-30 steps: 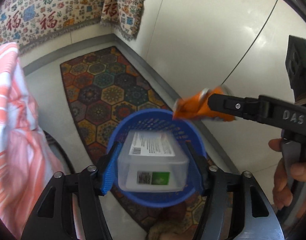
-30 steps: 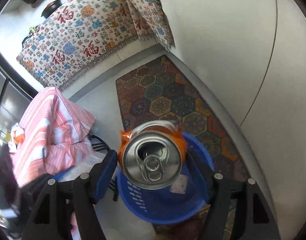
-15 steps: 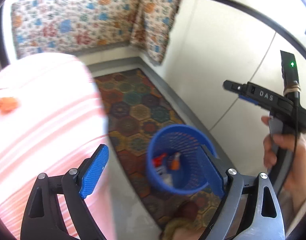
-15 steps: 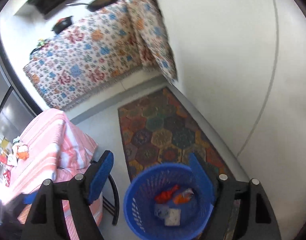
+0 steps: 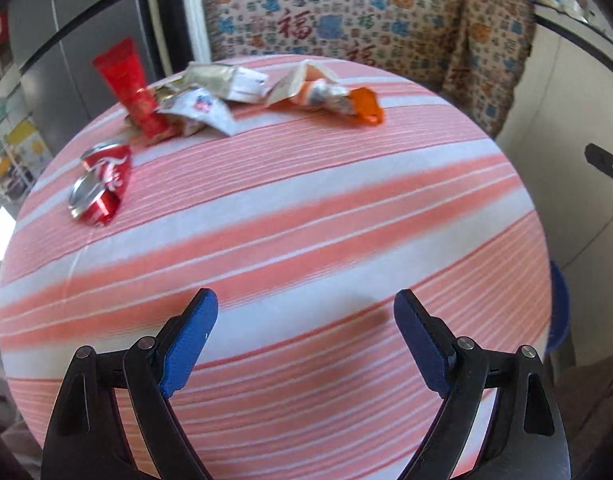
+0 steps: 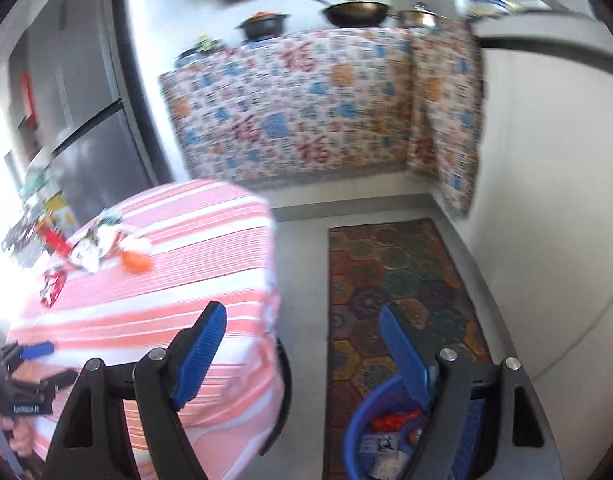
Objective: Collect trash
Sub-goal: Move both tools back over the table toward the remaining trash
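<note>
Pink-and-white striped cloth covers a round table (image 5: 306, 240) that fills most of the left wrist view, with a patterned hanging cloth (image 5: 366, 12) bearing red characters across the top of the frame. Trash lies along the table's far side: a crushed red can (image 5: 102, 182) at the left edge, a red tube (image 5: 132, 88) standing tilted in the upper left, crumpled silver and white wrappers (image 5: 210, 96) just beside the tube, and an orange-tipped wrapper (image 5: 338, 100) to their right, near the upper middle. The left gripper (image 5: 306, 332) hangs over the near, bare part of the cloth at the bottom of the frame, its blue-padded jaws spread wide with nothing between them; they have just been opening. At the right edge of this view a dark finger of the other tool shows. In the right wrist view the table sits at the left, the trash blurred in its upper left corner, and a hexagon-patterned rug (image 6: 394, 280) runs down the grey floor at the centre right. A blue basket (image 6: 366, 420) stands on the rug at the bottom right, holding an orange can and some pale scraps. The right gripper (image 6: 302, 344) is above the gap between table and basket, jaws spread and empty, also just opened wider. Pans sit on the covered counter at the top.
</note>
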A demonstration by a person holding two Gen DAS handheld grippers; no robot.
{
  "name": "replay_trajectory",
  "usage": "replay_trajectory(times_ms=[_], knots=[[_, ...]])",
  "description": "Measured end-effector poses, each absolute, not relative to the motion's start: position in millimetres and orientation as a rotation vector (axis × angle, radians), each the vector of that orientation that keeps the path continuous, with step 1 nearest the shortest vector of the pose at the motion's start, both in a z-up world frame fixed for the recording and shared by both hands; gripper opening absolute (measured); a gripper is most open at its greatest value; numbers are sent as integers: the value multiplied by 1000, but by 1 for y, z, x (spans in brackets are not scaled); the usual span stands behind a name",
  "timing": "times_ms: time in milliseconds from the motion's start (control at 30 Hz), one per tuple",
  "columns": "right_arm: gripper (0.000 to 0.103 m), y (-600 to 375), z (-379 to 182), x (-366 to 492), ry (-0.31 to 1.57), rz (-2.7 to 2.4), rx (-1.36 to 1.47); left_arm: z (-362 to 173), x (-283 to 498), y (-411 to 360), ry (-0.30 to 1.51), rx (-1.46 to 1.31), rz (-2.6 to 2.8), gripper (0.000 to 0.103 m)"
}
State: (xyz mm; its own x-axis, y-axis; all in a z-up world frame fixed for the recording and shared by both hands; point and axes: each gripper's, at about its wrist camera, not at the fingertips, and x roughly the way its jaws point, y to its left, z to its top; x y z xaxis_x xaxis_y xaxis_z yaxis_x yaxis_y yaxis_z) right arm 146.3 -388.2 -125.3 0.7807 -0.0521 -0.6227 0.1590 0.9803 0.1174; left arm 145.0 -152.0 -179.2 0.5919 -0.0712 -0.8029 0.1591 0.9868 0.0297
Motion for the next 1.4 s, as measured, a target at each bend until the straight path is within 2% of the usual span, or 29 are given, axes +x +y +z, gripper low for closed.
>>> replay_trajectory(times_ms=[167, 267, 467, 700, 833, 1167, 1400], knots=[[81, -309, -132, 170, 693, 29, 39, -184, 157, -125, 928, 102, -93, 94], [81, -268, -143, 180, 727, 96, 5, -186, 165, -113, 940, 93, -89, 102], [81, -211, -170, 197, 822, 170, -54, -188, 172, -102, 946, 66, -85, 103], [82, -204, -192, 219, 887, 141, -28, -187, 175, -102, 947, 64, -85, 103], [89, -195, -197, 216, 885, 133, -77, -187, 175, -101, 947, 64, -85, 103], [89, -197, -197, 218, 879, 146, -77, -186, 174, -99, 952, 63, -115, 102], [89, -197, -198, 217, 878, 146, -78, -173, 164, -41, 957, -15, -213, 102]])
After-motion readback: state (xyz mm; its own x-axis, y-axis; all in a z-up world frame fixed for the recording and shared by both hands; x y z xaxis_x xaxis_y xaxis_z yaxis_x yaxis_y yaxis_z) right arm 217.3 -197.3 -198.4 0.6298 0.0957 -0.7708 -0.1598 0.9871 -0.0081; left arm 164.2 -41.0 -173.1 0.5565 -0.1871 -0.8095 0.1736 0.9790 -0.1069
